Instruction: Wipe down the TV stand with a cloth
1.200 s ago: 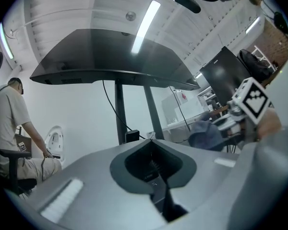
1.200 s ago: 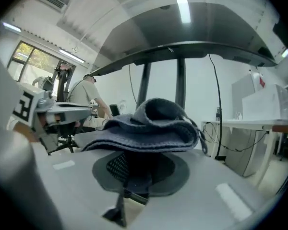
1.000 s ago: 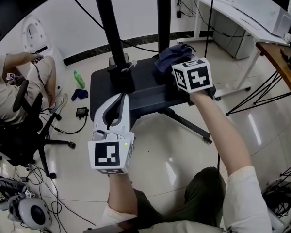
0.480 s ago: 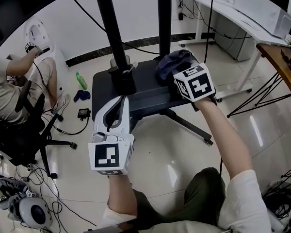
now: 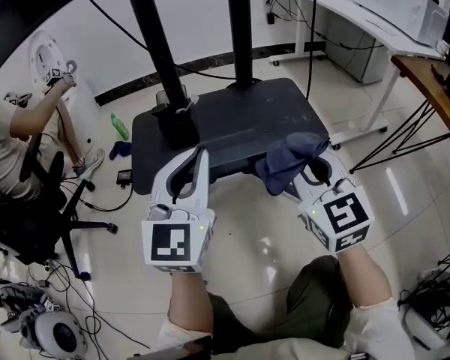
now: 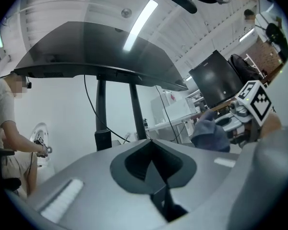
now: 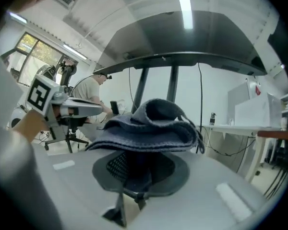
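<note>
While the cloth [image 5: 289, 160] hangs bunched in the right gripper [image 5: 313, 172], I read this as a pause between strokes, not a stroke itself. The jaws are clamped on the blue fabric, which spills over their tips in the right gripper view. It sits at the near right edge of the TV stand [image 5: 232, 118]; I cannot tell whether it touches the black top or hangs just clear of it. The left gripper [image 5: 200, 154] hovers over the near left edge with its jaws closed together on nothing.

My judgement is that most of the dark top is still open to wiping. The next move calls for lowering the cloth onto the surface, pressing the bunch flatter, and sweeping it away from me toward the posts. The fabric is thick and folded, so I expect it to drag and roll unless it is held low and steady.

2 black posts [image 5: 154, 58] rise from the far side of the base, with a small fitting [image 5: 174, 109] at the foot of the left 1 and a cable [image 5: 311, 28] dropping past the right side; those will break up any long pass. The idle left gripper also sits in the path of a sweep to the left.

A person [image 5: 11, 141] sits at the left beside an office chair [image 5: 30, 216], well apart from the stand. A green bottle [image 5: 120, 124] lies on the floor near them, and a white desk [image 5: 360, 13] stands at the far right.
</note>
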`<action>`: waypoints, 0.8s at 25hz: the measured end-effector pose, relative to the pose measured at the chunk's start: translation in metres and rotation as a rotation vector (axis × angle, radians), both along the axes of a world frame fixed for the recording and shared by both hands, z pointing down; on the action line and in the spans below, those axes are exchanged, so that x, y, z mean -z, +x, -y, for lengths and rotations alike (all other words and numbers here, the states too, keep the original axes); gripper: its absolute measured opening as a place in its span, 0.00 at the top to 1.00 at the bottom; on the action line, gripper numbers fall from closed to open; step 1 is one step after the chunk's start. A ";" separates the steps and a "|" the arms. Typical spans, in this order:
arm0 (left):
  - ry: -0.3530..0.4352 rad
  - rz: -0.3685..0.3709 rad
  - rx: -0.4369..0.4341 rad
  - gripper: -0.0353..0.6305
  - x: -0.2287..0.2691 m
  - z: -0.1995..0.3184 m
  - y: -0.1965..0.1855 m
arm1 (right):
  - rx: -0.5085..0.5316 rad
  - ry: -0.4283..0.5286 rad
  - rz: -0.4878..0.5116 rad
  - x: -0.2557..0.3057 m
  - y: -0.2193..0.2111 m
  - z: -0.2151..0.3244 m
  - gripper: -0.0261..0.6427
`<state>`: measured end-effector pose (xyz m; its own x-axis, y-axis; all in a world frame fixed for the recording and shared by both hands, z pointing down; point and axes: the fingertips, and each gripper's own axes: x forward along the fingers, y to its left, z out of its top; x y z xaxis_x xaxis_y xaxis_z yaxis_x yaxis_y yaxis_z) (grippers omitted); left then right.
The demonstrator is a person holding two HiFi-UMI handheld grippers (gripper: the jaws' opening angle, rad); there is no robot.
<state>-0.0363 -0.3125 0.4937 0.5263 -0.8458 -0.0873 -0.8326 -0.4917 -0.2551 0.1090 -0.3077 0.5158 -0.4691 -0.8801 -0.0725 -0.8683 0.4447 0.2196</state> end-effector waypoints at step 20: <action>0.134 -0.032 -0.029 0.84 0.020 -0.007 0.013 | -0.141 -0.372 -0.074 -0.025 0.070 0.180 0.86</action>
<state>-0.0237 -0.3058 0.4735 0.5452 -0.8102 -0.2153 -0.8273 -0.4786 -0.2940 0.1786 -0.4874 0.5409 -0.3334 -0.8961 0.2929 -0.9145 0.3829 0.1305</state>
